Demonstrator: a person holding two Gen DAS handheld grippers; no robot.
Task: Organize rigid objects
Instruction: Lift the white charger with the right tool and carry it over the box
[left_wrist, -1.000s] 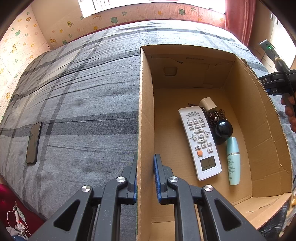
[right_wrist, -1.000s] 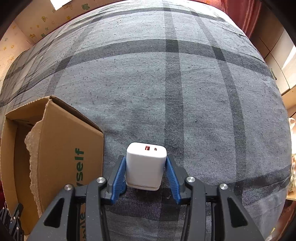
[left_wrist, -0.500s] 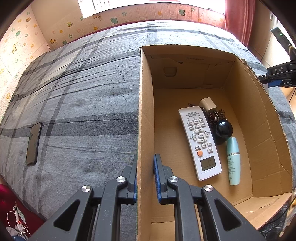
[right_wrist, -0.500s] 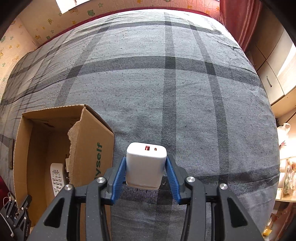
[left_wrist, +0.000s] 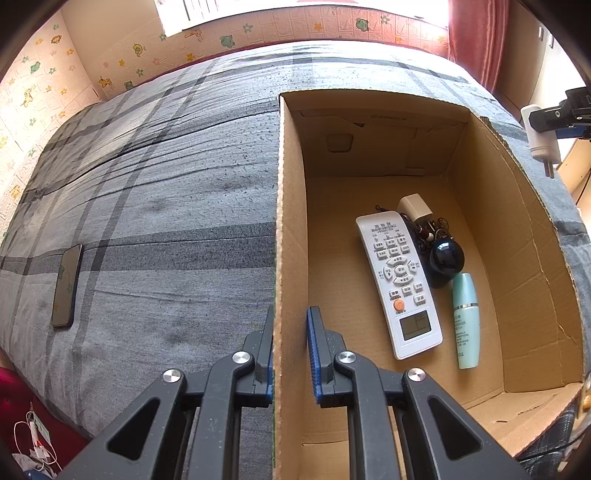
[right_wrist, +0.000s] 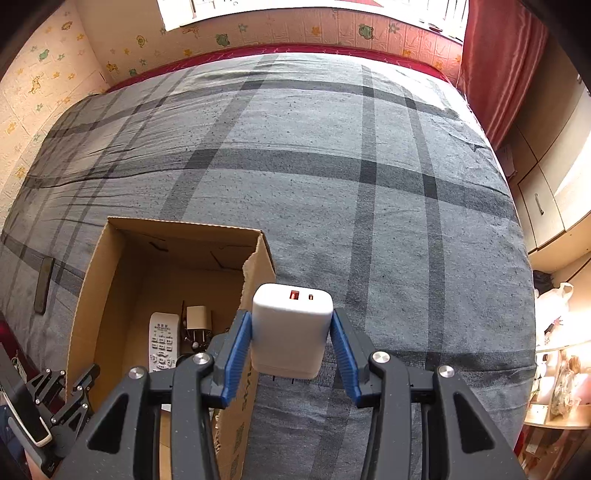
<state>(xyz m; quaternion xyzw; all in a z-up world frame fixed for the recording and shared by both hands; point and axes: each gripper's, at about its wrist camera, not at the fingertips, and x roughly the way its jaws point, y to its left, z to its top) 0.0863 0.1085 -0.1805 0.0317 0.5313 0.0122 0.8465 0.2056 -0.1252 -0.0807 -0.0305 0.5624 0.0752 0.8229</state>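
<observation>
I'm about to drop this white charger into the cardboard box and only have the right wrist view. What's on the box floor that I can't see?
Observer: A teal bottle lies flat beside the white remote control.
Operator: Is anything steadying the box?
Observer: Yes, the left gripper is shut on the cardboard box, on its side wall.
Operator: Any free floor?
Observer: The floor strip between that wall and the remote control is bare.
</observation>
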